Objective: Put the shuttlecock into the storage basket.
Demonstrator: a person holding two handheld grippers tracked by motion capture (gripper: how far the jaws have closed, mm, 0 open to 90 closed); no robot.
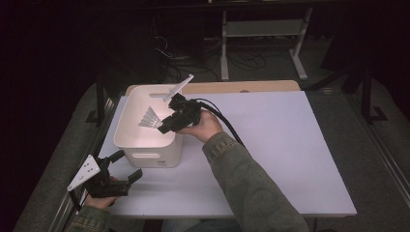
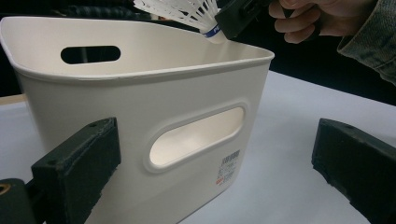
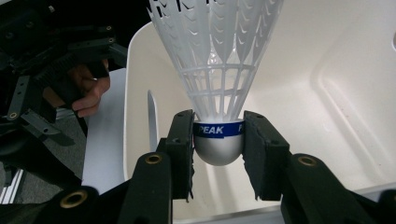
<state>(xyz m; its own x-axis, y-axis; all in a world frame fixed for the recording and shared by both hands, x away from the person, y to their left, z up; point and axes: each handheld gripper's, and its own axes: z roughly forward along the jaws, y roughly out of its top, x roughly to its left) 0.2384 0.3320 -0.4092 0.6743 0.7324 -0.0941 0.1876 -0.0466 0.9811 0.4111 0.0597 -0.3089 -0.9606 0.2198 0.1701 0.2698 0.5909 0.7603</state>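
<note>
At the worktop's near left corner, the left gripper [image 1: 126,166] rests with jaws spread, holding nothing. Just beyond stands the white bin [image 1: 126,140] (near the left edge); over its opening the right gripper [image 3: 218,140] pinches the shuttlecock [image 3: 217,70] by its cork.

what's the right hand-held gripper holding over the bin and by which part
The right hand-held gripper holds a white shuttlecock by its rounded cork base, pads on the blue band, above the white bin. The left hand-held gripper holds nothing.
</note>
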